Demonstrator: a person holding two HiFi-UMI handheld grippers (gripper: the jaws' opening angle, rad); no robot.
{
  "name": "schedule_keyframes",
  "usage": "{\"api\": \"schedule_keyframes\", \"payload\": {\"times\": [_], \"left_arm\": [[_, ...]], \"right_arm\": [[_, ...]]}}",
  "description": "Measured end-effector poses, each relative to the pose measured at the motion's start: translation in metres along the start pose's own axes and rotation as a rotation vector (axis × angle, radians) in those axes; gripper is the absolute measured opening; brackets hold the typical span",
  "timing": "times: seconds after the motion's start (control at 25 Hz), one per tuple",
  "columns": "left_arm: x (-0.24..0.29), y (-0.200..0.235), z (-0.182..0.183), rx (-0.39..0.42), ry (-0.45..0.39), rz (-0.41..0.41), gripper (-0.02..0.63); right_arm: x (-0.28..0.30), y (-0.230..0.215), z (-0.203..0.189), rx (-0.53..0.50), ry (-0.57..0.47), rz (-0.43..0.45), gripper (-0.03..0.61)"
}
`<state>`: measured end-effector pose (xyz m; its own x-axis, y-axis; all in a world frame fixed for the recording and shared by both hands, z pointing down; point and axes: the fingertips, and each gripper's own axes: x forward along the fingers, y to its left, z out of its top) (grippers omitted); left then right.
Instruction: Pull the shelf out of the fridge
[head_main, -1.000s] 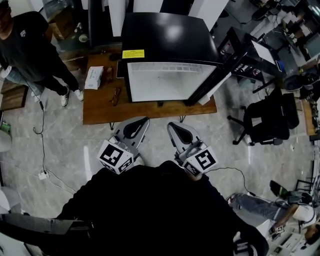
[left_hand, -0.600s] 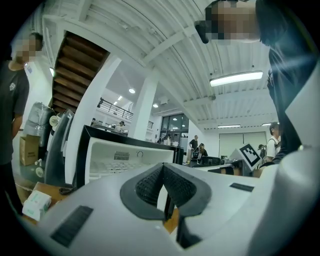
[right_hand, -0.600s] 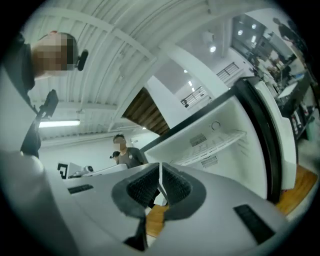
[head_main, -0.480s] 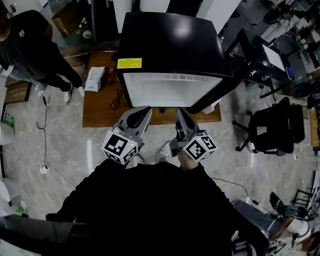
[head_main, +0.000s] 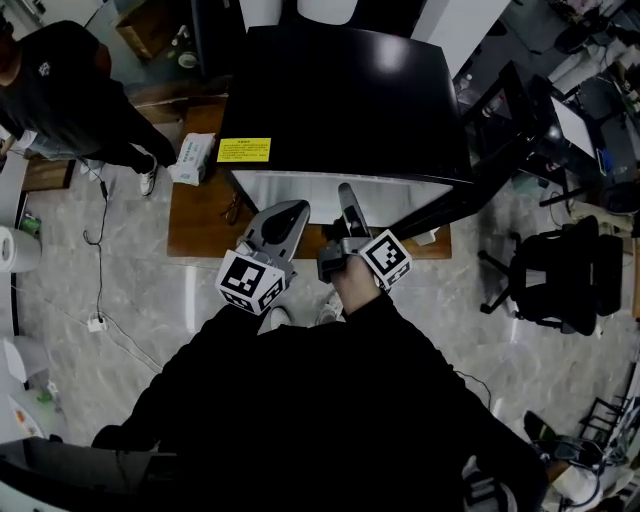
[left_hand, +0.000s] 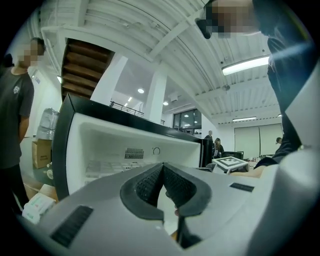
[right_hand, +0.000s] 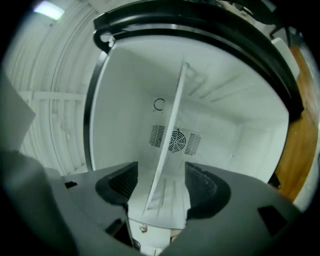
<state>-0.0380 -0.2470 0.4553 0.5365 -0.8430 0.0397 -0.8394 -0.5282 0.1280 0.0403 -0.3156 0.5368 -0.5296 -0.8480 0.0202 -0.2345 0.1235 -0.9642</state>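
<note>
1. Layout: the fridge (head_main: 340, 100) sits at 12 o'clock on the low wooden counter (head_main: 195, 220), with its door (head_main: 490, 130) swung out toward 2 o'clock. The shelf (right_hand: 166, 145) is inside the cavity and not yet pulled.
2. The right tool (right_hand: 161, 184) has just been opening its jaws and they now stand wide. We see the shelf edge-on, running from 6 toward 12 o'clock between the pads. It's nearer the 9 o'clock pad, and neither pad presses on it.
3. The left tool (left_hand: 162, 170) has its pads together with nothing in them. It points at the fridge opening from the right tool's 9 o'clock side.
4. Risk: we close off-centre. The shelf sits closer to one pad, so the other pad would shove it sideways before the grip seats, leaving a shallow bite that slips on the pull.
5. Risk: the tool's roll doesn't match the shelf plane. Clamping would then twist the shelf, and it would likely bind against the fridge walls.
6. Risk: a one-sided pull. With only the right tool holding, the shelf may skew, or tip once it clears the cavity.
7. Risk: if the shelf sticks, a hard pull could drag the fridge across the counter.
</note>
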Motion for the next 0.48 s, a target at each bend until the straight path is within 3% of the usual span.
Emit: {"api": "schedule_keyframes", "payload": {"times": [0.24,0.48], "left_arm": [[0.011,0.018,-0.006,0.004,0.027,0.081,0.006],[0.011,0.027,-0.012,0.003,0.034,0.129,0.006]], "right_arm": [[0.054,-0.009,0.014,0.153,-0.085,0.058,0.308],[0.088,-0.023,0.019,0.246,-0.137,0.004,0.292]]}}
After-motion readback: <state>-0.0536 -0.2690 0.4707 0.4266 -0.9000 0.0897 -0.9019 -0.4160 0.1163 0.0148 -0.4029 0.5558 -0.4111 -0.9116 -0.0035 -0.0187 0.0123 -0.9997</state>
